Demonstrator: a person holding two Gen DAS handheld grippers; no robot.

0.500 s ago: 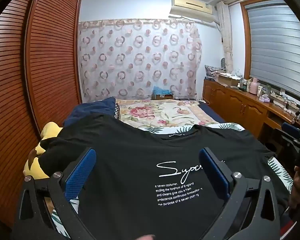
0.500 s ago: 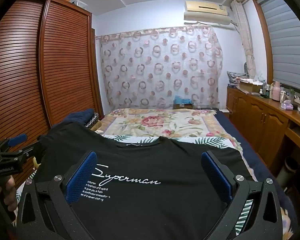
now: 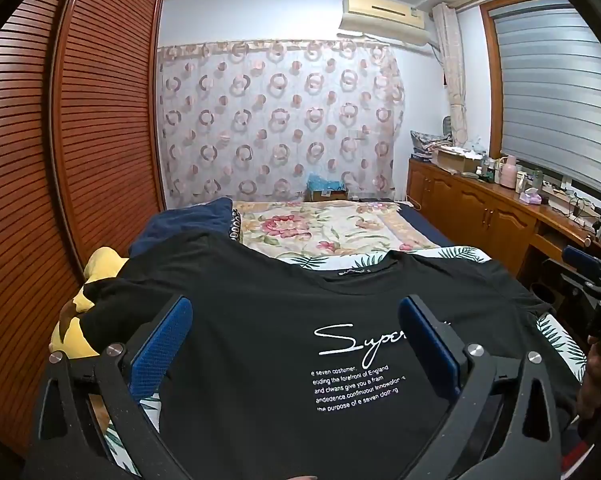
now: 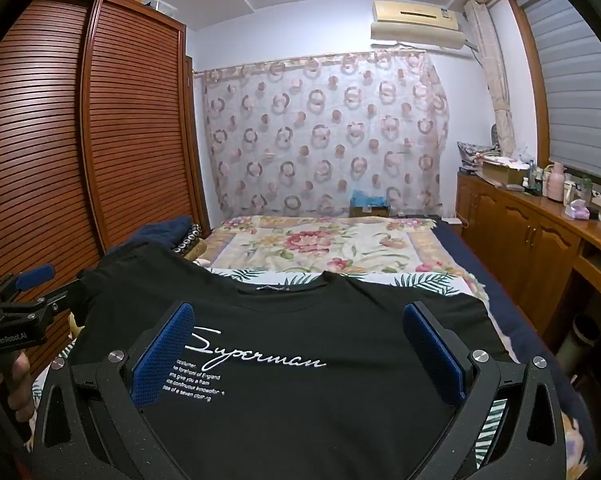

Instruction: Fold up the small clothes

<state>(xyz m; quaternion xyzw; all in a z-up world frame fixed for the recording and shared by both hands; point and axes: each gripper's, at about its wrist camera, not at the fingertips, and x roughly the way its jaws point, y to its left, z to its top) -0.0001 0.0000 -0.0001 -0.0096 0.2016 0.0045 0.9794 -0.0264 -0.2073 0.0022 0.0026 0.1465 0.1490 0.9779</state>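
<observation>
A black T-shirt (image 3: pixel 260 340) with white "Superman" lettering lies spread flat, front up, on the bed, collar toward the far end. It also shows in the right wrist view (image 4: pixel 300 340). My left gripper (image 3: pixel 294 344) is open and empty, hovering above the shirt's left half near the hem. My right gripper (image 4: pixel 298 354) is open and empty above the shirt's right half. The left gripper also shows at the left edge of the right wrist view (image 4: pixel 24 304), and the right gripper at the right edge of the left wrist view (image 3: pixel 592 280).
The bed has a floral blanket (image 3: pixel 324 232) beyond the shirt and a leaf-print sheet (image 4: pixel 428 280) under it. A yellow plush (image 3: pixel 84 312) and dark blue cloth (image 3: pixel 188 224) lie at the left by the slatted wardrobe (image 3: pixel 60 180). A wooden cabinet (image 4: pixel 532 232) runs along the right.
Both grippers have lifted or tilted slightly, so the view sits a little higher. The shirt has not moved and both grippers remain open.
</observation>
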